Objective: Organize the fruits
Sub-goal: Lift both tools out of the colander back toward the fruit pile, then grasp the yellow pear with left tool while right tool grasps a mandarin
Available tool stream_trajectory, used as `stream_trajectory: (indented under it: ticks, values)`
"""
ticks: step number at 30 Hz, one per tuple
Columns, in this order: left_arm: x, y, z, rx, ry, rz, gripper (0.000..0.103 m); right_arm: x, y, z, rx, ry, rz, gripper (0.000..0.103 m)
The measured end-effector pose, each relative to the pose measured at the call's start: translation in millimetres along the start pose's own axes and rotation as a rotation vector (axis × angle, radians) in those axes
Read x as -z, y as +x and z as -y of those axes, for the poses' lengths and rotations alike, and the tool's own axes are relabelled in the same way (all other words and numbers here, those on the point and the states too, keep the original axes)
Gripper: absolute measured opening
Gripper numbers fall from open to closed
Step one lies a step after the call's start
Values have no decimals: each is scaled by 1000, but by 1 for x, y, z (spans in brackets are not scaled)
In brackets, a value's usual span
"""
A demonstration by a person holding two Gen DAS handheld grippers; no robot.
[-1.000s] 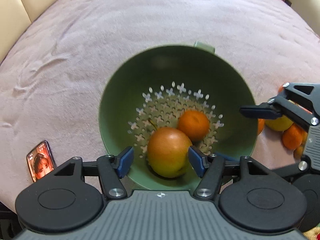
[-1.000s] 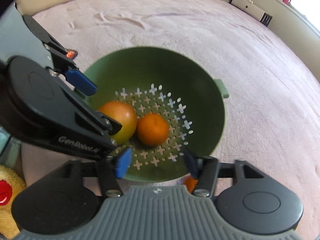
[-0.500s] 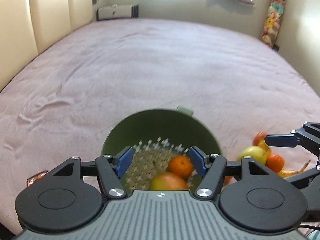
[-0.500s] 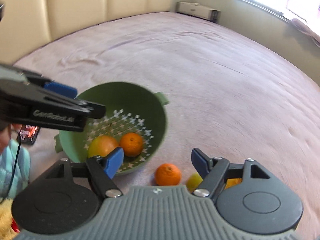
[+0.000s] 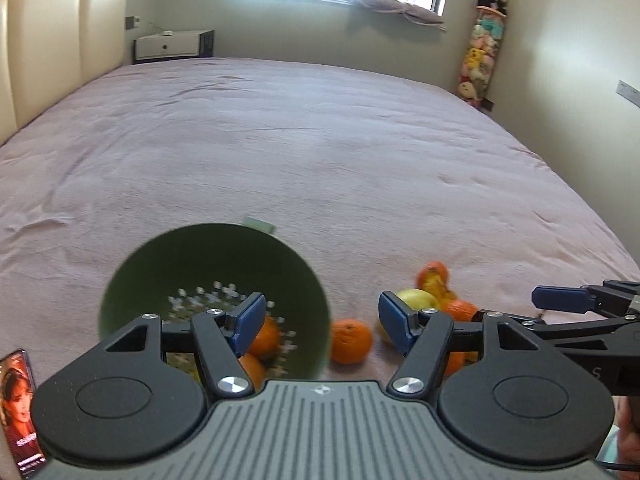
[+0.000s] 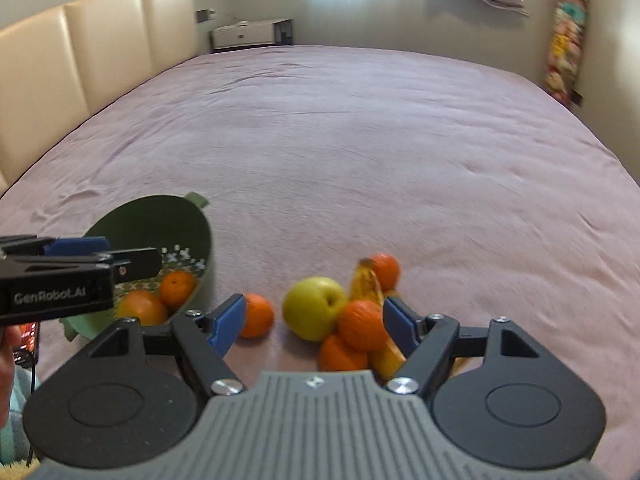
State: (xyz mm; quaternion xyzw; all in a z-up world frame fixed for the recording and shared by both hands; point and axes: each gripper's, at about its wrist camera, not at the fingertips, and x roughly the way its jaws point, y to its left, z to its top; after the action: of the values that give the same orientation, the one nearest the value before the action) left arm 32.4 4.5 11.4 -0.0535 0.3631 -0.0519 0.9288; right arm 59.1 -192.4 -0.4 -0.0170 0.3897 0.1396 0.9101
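Observation:
A green colander (image 5: pixel 224 256) (image 6: pixel 176 216) sits on the pink bed and holds an orange (image 6: pixel 177 282) and a reddish apple (image 6: pixel 141 307). A lone orange (image 5: pixel 351 340) (image 6: pixel 256 315) lies just right of it. Further right is a pile: a yellow-green apple (image 6: pixel 314 306), several oranges (image 6: pixel 360 324) and a banana (image 6: pixel 366 278). My left gripper (image 5: pixel 322 322) is open and empty, above the colander's right rim. My right gripper (image 6: pixel 314 322) is open and empty, just in front of the pile.
A phone (image 5: pixel 18 404) with a lit screen lies at the near left. The cream headboard (image 6: pixel 80 52) runs along the left. A nightstand (image 5: pixel 172 46) and a column of plush toys (image 5: pixel 486 40) stand by the far wall.
Both grippers have pulled back and tilted up from over the colander. The left has shifted right towards the lone orange; the right has swung right to the fruit pile.

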Motion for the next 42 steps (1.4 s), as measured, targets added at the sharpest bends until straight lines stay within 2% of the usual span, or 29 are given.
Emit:
stream_trajectory:
  ticks: [8,10,13,18,22,25,29,33,38,42]
  values:
    - [17,10,25,73,74,-72,76,25,6,27,73,63,-65,72]
    - [20,14,30,86,85,-85,73,29,11,31,82,60,-70,71]
    - [21,19,37,92,107,-94,73,34,15,37,82,55,-83,62]
    - [23,26,50,107,170,-80,71,31,18,46,42,82,-62,59]
    - [25,34,62,85,250,-55,70,26,22,51,-13,123,-44,57]
    - [27,45,67,81,285,-45,66,21,33,55,-29,162,-51,52]
    - [32,58,70,96,316,-76,66,16,49,63,-54,224,-58,52]
    - [33,66,77,51,376,-77,66,15,59,69,-68,269,-69,52]
    - [28,76,85,39,446,-86,66,11,70,75,-99,336,-95,52]
    - [22,84,88,63,460,-100,69,10,78,76,-119,365,-115,52]
